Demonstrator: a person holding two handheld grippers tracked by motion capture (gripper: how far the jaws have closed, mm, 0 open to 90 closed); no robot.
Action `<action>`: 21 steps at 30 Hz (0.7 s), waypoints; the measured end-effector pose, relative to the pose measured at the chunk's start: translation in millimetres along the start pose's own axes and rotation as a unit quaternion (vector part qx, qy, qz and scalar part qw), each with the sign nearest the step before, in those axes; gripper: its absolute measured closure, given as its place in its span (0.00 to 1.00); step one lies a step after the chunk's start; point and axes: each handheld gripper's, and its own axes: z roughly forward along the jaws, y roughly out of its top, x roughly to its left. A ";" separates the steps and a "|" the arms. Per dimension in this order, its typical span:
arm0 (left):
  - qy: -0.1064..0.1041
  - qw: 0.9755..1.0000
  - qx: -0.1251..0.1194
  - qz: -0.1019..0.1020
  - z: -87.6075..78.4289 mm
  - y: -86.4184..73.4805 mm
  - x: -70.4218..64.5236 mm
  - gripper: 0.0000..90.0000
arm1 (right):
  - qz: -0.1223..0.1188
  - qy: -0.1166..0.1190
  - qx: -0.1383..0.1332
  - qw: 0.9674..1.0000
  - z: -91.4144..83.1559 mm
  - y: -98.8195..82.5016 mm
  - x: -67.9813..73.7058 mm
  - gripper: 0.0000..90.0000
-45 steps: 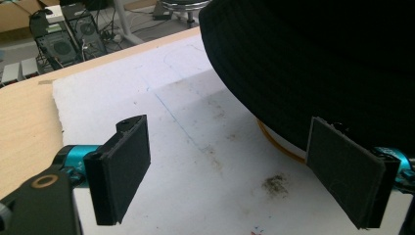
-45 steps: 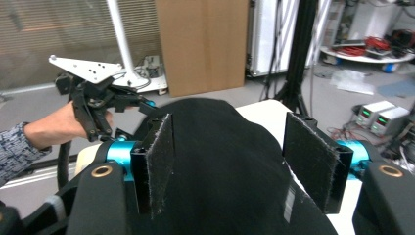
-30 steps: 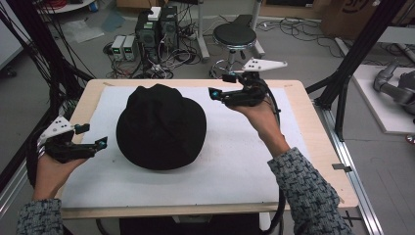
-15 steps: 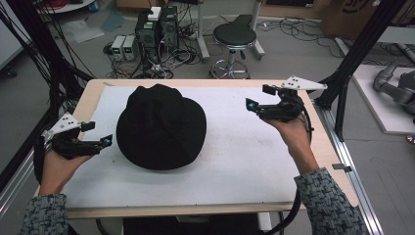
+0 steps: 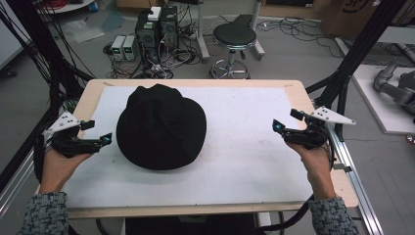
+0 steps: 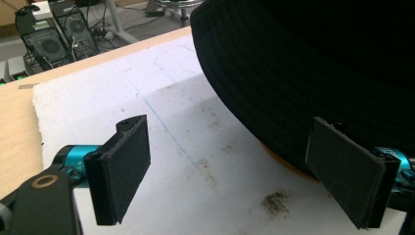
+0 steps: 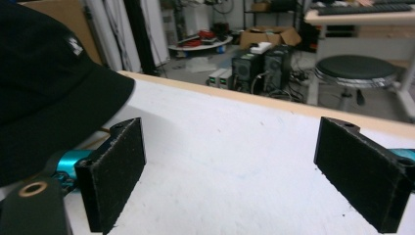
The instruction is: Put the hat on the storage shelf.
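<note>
A black hat (image 5: 160,126) lies brim down on the white mat (image 5: 244,147), left of the middle. My left gripper (image 5: 100,141) is open at the mat's left edge, its tips just short of the hat's brim. In the left gripper view the hat (image 6: 313,68) rises right behind the open jaws, and an orange-yellow edge (image 6: 286,164) peeks out under the brim. My right gripper (image 5: 279,128) is open at the mat's right side, well clear of the hat. The right gripper view has the hat (image 7: 44,83) at the left, with a small white logo (image 7: 75,47).
The mat covers a wooden table (image 5: 301,95) with a metal rail (image 5: 355,176) along its right side. Beyond the far edge stand a round black stool (image 5: 235,36), computer boxes (image 5: 156,24) and tangled cables on the floor. Black frame posts (image 5: 357,54) rise at both sides.
My right gripper has swung from beside the hat's far right side out to the mat's right edge and toward me. The left gripper has barely moved. The hat has stayed put.
</note>
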 end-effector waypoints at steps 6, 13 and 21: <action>0.004 1.000 -0.005 0.000 -0.8 0.8 0.4 0.19 | -0.003 0.003 0.008 1.000 -0.4 -16.3 0.1 0.13; 0.003 1.000 -0.005 0.001 -1.4 3.5 -0.3 0.19 | -0.014 0.008 0.014 1.000 3.9 -20.1 6.7 0.13; 0.005 1.000 -0.007 0.003 -2.8 3.1 -1.2 0.19 | -0.010 0.008 0.019 1.000 8.2 -21.4 6.5 0.13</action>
